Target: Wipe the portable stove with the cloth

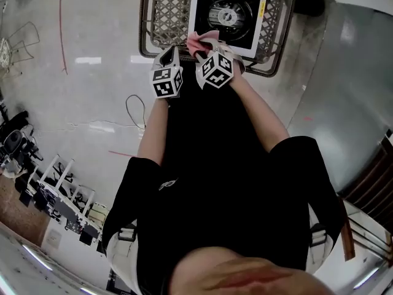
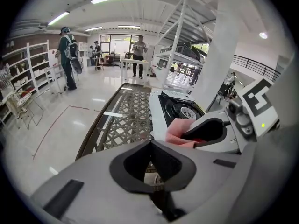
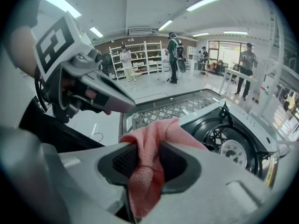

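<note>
Pink cloth clamped in right hand-held gripper.

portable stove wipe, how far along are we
Done: the pink woven cloth is picked up, pinched in the right gripper. In hand: it is held at the near edge of the white portable stove with the black burner; contact can't be told. To do: the wiping itself; no wiped patch shows. The left gripper is shut and empty.
</note>
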A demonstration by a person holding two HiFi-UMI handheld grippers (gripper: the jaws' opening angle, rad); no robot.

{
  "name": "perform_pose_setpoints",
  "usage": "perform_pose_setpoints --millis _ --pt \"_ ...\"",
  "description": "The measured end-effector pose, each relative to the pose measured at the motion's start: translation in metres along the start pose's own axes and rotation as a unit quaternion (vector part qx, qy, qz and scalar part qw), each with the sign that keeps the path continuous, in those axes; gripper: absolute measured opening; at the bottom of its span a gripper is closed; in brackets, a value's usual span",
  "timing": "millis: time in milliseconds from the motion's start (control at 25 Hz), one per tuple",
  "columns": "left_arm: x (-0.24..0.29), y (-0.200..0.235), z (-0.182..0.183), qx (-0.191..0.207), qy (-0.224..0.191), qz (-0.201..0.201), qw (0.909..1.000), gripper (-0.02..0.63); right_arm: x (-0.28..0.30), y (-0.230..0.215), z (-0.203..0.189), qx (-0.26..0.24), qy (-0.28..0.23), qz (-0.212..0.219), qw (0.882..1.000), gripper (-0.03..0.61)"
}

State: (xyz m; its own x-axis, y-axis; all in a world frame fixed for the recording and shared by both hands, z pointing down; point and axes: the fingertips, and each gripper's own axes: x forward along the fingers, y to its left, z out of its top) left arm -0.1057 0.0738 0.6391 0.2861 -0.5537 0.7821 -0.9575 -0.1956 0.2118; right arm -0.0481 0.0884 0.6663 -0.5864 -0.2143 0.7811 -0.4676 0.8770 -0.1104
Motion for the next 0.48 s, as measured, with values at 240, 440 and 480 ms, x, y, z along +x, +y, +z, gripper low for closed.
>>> perform_pose_setpoints --millis 240,440,480 --pt "-0.012 -0.014 0.014 0.008 -0.022 -0.005 0.9997 0.000 -0.016 -0.003 -0.009 0.000 0.001 -0.002 1.000 0.144" --pt "-0.007 -0.031 0.028 0.023 -0.029 -0.016 0.9992 0.000 -0.033 -0.012 -0.027 0.029 -0.001 -0.027 0.999 0.146" --pt "-0.005 -0.037 0.028 0.029 -0.029 -0.020 0.9990 0.000 -0.036 -0.014 -0.033 0.035 -0.002 -0.032 0.999 0.146"
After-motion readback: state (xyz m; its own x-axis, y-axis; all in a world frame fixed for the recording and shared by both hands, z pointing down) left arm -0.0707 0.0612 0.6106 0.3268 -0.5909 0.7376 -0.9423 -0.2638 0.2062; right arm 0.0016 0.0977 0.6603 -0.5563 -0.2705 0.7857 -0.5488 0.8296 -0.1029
